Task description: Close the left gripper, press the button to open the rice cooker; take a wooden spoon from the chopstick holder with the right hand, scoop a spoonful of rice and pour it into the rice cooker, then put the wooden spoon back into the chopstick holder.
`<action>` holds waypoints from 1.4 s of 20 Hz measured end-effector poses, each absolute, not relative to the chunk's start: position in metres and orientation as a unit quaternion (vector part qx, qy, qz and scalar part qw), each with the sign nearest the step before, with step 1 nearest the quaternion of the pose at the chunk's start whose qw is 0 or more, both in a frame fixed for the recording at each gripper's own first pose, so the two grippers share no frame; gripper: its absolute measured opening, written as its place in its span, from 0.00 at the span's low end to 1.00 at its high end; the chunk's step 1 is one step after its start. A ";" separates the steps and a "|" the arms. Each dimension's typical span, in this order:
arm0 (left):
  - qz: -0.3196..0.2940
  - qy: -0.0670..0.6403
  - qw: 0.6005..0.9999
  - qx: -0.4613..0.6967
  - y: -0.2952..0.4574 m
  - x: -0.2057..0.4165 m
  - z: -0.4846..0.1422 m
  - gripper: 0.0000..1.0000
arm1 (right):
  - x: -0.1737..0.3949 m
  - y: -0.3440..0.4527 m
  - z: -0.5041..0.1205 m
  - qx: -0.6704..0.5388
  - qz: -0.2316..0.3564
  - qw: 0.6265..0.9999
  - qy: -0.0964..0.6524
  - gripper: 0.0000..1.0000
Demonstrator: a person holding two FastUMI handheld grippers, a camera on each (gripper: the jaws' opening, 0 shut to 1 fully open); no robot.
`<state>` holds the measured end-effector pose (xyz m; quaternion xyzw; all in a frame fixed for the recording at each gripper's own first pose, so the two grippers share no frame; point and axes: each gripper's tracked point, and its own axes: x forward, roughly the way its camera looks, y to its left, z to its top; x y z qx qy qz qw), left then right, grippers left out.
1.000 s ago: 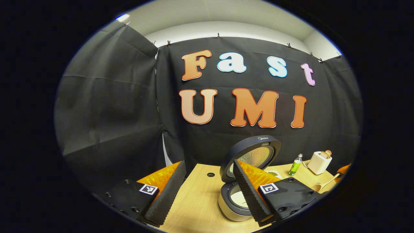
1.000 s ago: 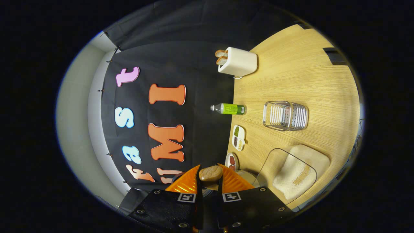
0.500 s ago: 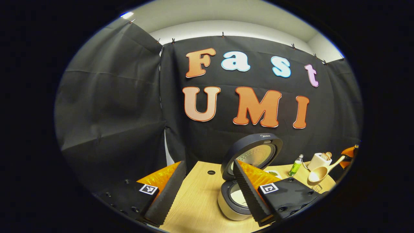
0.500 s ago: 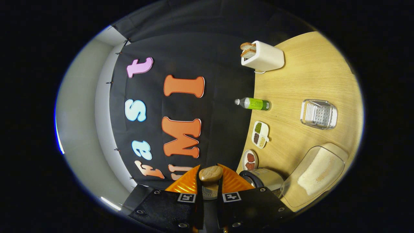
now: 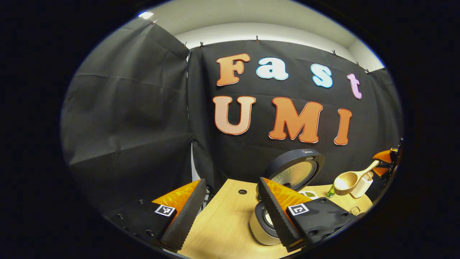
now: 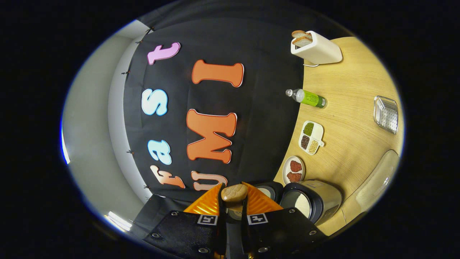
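The left gripper (image 5: 230,212) is hanging with its jaws spread wide and nothing between them, low over the near left part of the table (image 5: 219,226). Just beyond its right finger the cooker (image 5: 264,226) is standing with its lid (image 5: 296,169) swung up and facing the booth wall.

The right gripper (image 6: 233,201) is clenching the spoon (image 6: 234,192) by its handle, both fingers pressing on it. In the left gripper view the spoon (image 5: 346,178) is hovering in the air to the right of the lid, bowl toward the cooker, with that gripper (image 5: 386,160) at the far right edge. Whether the bowl is carrying rice cannot be told.

In the right gripper view, which is rolled sideways, the cooker (image 6: 312,203) is lying just beside the fingers, pale rice showing in its pot. The holder (image 6: 386,114) is sitting well apart from the spoon. A toaster (image 6: 316,48), a bottle (image 6: 307,98), a divided dish (image 6: 311,137) and a plate (image 6: 294,169) are lining the table's far side, and a clear box (image 6: 375,181) is lying near the cooker.
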<state>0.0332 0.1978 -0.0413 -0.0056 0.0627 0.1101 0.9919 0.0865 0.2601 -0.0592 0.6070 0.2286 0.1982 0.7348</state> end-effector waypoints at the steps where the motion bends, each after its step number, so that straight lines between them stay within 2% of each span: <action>1: 0.110 0.063 0.992 -0.005 0.200 0.032 -0.042 0.95 | 0.090 0.267 -0.058 0.598 0.200 0.742 0.228 0.16; 10: 0.097 0.058 0.994 -0.007 0.214 0.031 -0.039 0.95 | 0.104 0.306 -0.044 0.512 0.216 0.804 0.209 0.16; 17: 0.089 0.059 0.994 -0.006 0.218 0.030 -0.039 0.95 | 0.101 0.321 -0.038 0.459 0.221 0.838 0.196 0.16; 18: 0.087 0.060 0.994 -0.005 0.218 0.029 -0.040 0.98 | 0.100 0.322 -0.037 0.451 0.222 0.843 0.194 0.16; 28: 0.078 0.064 0.995 -0.003 0.217 0.029 -0.045 0.95 | 0.093 0.341 -0.035 0.357 0.238 0.887 0.172 0.16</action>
